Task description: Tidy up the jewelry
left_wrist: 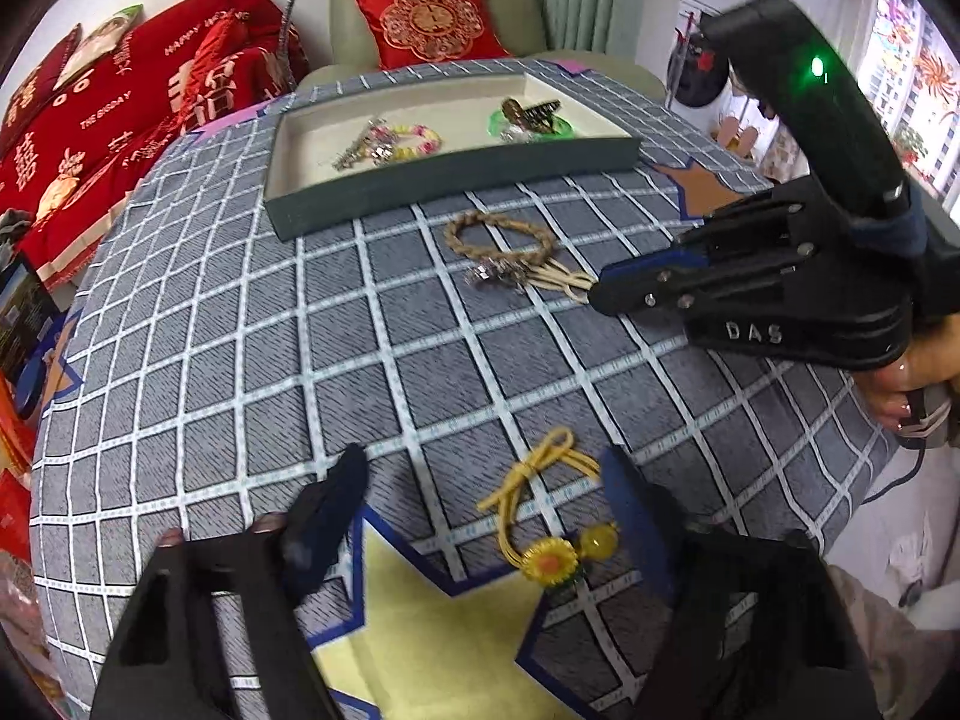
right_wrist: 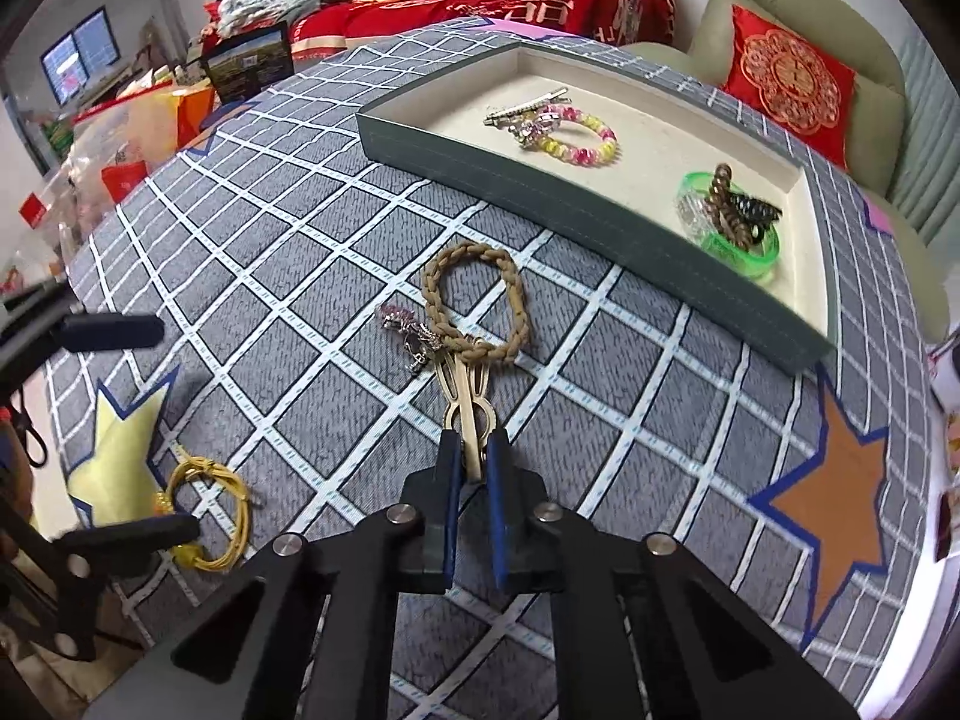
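A grey tray [left_wrist: 456, 180] [right_wrist: 600, 228] at the back of the table holds a pink-and-yellow bead bracelet [right_wrist: 579, 135], a silver clip [right_wrist: 525, 105] and a green bangle [right_wrist: 729, 228] with dark hair ties. A braided tan bracelet [left_wrist: 498, 234] [right_wrist: 477, 300] lies in front of it, next to a cream hair clip [right_wrist: 471, 414] and a small charm [right_wrist: 405, 330]. My right gripper [right_wrist: 474, 450] [left_wrist: 600, 294] is shut on the cream hair clip, low on the cloth. My left gripper [left_wrist: 486, 474] is open around a yellow sunflower hair tie [left_wrist: 546, 516] [right_wrist: 207, 516].
The table has a grey checked cloth [left_wrist: 360, 330] with a yellow star [left_wrist: 432, 618] and an orange star [right_wrist: 840, 504]. A red-covered bed [left_wrist: 132, 96] and a green armchair with a red cushion [left_wrist: 429, 21] stand behind. Bags and boxes [right_wrist: 120, 144] crowd the left edge.
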